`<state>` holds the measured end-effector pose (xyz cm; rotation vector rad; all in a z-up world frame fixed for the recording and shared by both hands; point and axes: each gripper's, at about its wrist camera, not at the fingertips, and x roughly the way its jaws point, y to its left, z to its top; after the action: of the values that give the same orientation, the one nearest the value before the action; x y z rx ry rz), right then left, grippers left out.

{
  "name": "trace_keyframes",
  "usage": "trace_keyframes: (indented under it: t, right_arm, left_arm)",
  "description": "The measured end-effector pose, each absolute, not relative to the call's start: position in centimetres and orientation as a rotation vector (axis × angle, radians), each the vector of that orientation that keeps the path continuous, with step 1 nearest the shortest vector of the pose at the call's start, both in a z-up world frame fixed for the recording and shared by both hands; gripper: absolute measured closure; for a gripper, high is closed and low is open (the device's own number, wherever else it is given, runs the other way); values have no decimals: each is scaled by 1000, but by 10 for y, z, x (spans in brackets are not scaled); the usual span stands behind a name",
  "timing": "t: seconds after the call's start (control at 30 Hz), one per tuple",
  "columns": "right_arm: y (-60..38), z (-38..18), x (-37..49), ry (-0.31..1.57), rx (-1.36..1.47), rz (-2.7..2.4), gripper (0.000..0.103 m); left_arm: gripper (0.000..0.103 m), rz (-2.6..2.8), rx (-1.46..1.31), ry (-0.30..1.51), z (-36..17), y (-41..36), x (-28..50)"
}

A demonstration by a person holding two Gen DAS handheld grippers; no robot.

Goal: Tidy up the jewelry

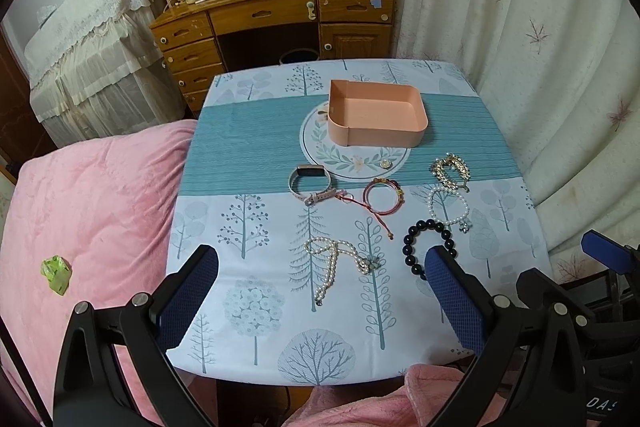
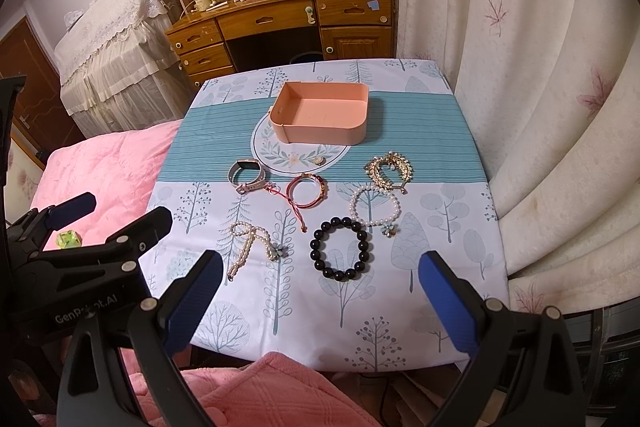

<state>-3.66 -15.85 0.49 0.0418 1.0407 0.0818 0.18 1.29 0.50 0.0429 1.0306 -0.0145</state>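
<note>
I see left hand-held gripper spread, empty | right hand-held gripper spread, empty | pink tray at far centre of surface | black bead bracelet, pearl strands, watch lying loose, nearer me.
</note>
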Motion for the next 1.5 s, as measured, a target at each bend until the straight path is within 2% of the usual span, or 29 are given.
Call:
trace_keyframes:
  t: [0.23, 0.37, 0.63, 0.8, 0.9, 1.03, 1.07, 1.2, 1.23, 1.3, 1.37, 1.4, 1.43, 1.5]
  right_arm:
    - [-153, 10, -34, 1015, 26, 96, 4]
    - [-153, -3, -32, 1011, 14, 101, 4]
    - [-163, -82, -26, 992, -42, 67, 4]
    - [-162, -130, -18, 994, -66, 56, 5]
    - [-156, -151, -11, 1012, -116, 48, 23]
    - [-142, -170, -7, 1014, -189, 142, 29]
    - [-135, -176, -5, 1008, -247, 164, 30]
    - [-120, -194, 7, 1047, -365, 193, 54]
    - [-120, -197, 11, 1067, -372, 195, 59]
    - [-122, -199, 16, 1087, -360, 205, 63]
    - [-123, -201, 19, 1117, -330, 233, 72]
    - [-125, -201, 21, 1141, -296, 261, 81]
    - [-125, -202, 22, 1151, -279, 268, 84]
    - [-123, -201, 24, 1169, -273, 271, 88]
  left_arm:
    - [1, -14, 45, 1026, 0, 13, 2]
    - [1, -30, 72, 1106, -24, 17, 8]
    - [1, -135, 48, 1257, -105, 45, 15]
    - [1, -153, 13, 1285, -149, 54, 28]
    - [1, -142, -7, 1292, -168, 57, 39]
    - [1, -177, -12, 1276, -189, 54, 49]
    - [4, -190, 2, 1271, -193, 52, 51]
    - [28, -235, 97, 1255, -208, 39, 55]
    - [32, -239, 116, 1263, -212, 36, 57]
    - [48, -258, 119, 1272, -214, 33, 59]
    - [54, -268, 125, 1271, -216, 30, 58]
    - [61, -269, 136, 1264, -215, 28, 57]
    - [67, -270, 148, 1256, -215, 27, 56]
    - [95, -280, 157, 1245, -216, 26, 56]
